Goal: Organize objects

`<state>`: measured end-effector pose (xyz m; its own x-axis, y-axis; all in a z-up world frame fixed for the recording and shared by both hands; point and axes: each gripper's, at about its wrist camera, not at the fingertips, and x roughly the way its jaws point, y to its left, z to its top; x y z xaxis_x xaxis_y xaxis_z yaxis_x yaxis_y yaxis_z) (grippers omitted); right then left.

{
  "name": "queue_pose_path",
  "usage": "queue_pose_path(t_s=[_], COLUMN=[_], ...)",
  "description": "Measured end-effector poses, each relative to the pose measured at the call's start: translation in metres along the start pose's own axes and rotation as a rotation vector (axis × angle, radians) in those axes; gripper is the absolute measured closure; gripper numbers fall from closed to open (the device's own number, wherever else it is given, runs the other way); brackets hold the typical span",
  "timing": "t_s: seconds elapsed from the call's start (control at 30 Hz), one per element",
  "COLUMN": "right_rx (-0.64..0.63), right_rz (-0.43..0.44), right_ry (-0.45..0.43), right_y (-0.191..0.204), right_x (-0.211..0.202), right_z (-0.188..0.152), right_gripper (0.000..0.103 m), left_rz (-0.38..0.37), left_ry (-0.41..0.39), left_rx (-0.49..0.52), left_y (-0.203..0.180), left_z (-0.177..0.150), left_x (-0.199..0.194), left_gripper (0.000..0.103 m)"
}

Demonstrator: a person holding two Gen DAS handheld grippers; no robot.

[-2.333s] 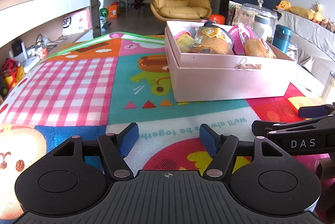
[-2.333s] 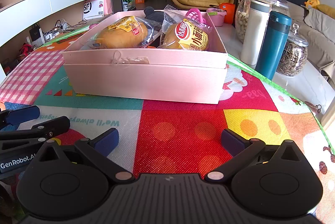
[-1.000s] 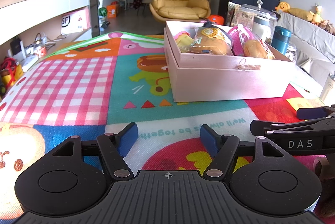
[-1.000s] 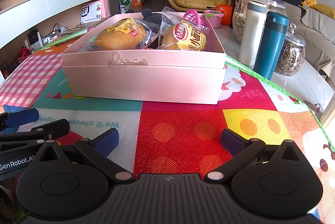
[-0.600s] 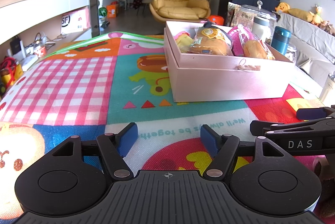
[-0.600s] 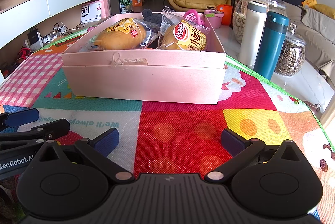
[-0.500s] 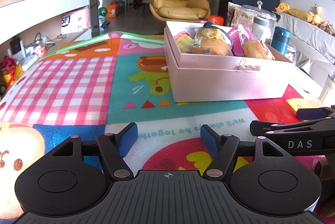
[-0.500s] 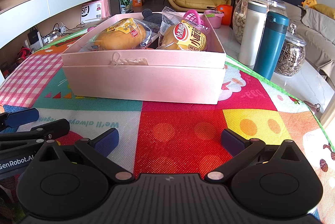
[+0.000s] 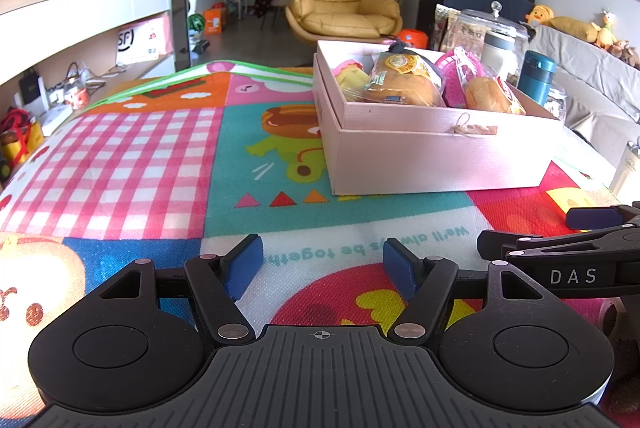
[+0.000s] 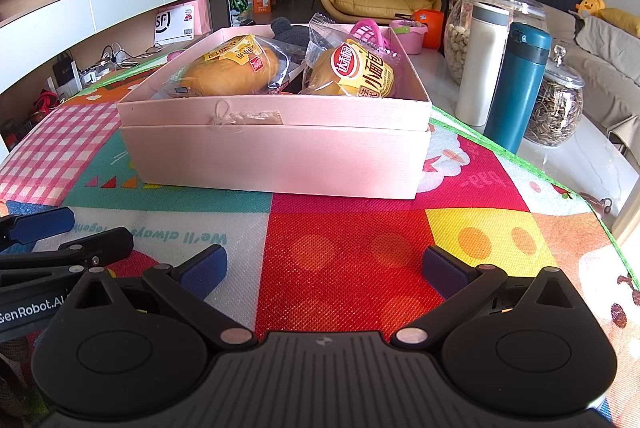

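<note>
We are holding both tools low over the near edge of the play mat (image 9: 160, 147), side by side, with the box straight ahead. The left gripper (image 9: 322, 264) is resting with its fingers spread wide and nothing between them. The right gripper (image 10: 324, 268) is likewise spread and carrying nothing; its neighbour is showing at the lower left of its view.

The pink box (image 10: 276, 155) is sitting on the mat toward the far right corner, its open tray nested in what looks like the upturned lid. Inside, two wrapped buns are lying side by side: one (image 10: 232, 69) on the left, one (image 10: 356, 73) with a red and yellow label on the right. A pink plastic item (image 10: 370, 29) is showing behind them.

We are judging the sorting as largely done, since no loose item is lying on the mat in view. The white flask (image 10: 482, 63), teal flask (image 10: 520, 83) and seed jar (image 10: 556, 107) are standing off the mat's right edge, on the bare tabletop.
</note>
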<state>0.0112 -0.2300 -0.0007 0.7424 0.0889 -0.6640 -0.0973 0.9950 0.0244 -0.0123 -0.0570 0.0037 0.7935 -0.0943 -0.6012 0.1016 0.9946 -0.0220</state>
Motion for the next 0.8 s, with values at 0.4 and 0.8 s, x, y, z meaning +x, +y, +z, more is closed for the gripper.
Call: queue_pose_path(t_s=[0.4,0.8], right_rx=[0.0,0.004], right_rz=[0.0,-0.008], right_ry=[0.0,-0.012], right_y=[0.0,0.001], right_x=[-0.0001,-0.0007], right_z=[-0.0001,-0.0021], right_gripper=[0.0,0.0], left_rz=[0.0,-0.004], left_ry=[0.0,0.002], left_rx=[0.0,-0.002], left_y=[0.0001,-0.0011], left_z=[0.0,0.0004], left_x=[0.0002,0.0007], left_gripper=[0.03,0.03])
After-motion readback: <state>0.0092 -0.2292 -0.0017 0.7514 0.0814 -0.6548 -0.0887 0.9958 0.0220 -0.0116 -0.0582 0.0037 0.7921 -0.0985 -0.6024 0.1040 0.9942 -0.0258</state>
